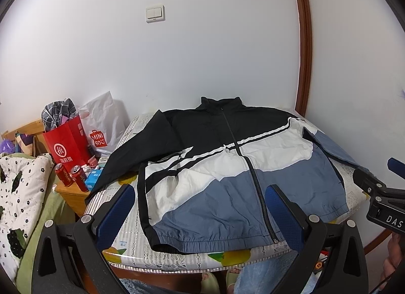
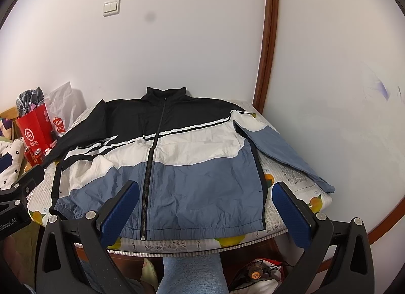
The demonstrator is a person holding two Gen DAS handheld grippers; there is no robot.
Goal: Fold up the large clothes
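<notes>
Jacket: thin, light, slippery, flat on tabletop | Hold: sleeve cuffs at 3 and 9 o'clock | Left claw, right claw: both spread, empty.

A black, white and blue zipped jacket lies flat, front up, sleeves spread.

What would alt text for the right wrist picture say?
A zipped black, white and blue jacket lies spread flat, front up, on a table with a fruit-print cloth. The open right gripper hovers over its hem; red bags stand at left.
</notes>
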